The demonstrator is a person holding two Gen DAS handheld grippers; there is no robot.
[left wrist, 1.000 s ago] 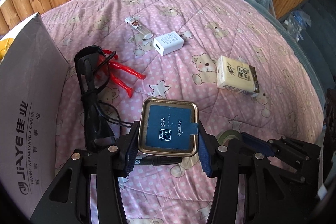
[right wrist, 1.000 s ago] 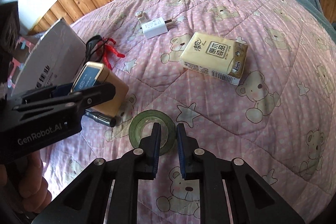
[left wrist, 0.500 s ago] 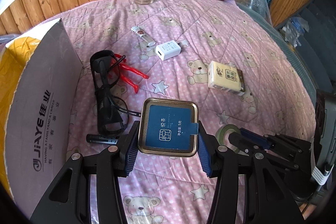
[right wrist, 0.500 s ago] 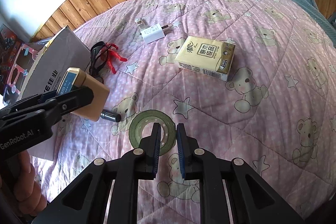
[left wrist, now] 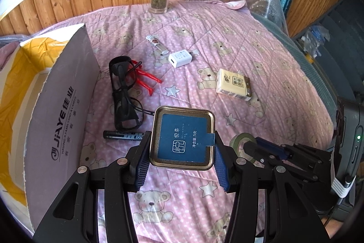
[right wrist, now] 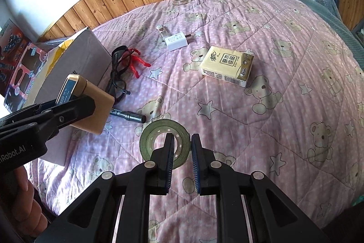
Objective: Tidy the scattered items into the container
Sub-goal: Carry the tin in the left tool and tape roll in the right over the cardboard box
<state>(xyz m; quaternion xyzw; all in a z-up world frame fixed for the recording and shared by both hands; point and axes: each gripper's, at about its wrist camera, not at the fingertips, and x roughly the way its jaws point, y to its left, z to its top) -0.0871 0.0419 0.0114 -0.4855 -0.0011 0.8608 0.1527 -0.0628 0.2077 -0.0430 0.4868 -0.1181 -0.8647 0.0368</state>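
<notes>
Gripping the tin (left wrist: 183, 137) by its sides, the left gripper (left wrist: 182, 161) carries it lid-up, clear of the quilt, with the box (left wrist: 49, 111) to its left. Right gripper (right wrist: 182, 162) pinches the tape roll's (right wrist: 150, 137) wall, ready to lift it.

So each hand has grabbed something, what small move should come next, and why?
Probably swing the left gripper leftward over the cardboard box and let go. Its fingers already clamp the tea tin clear of the quilt, and the box stands open beside it. The right gripper pinches the tape roll.
</notes>
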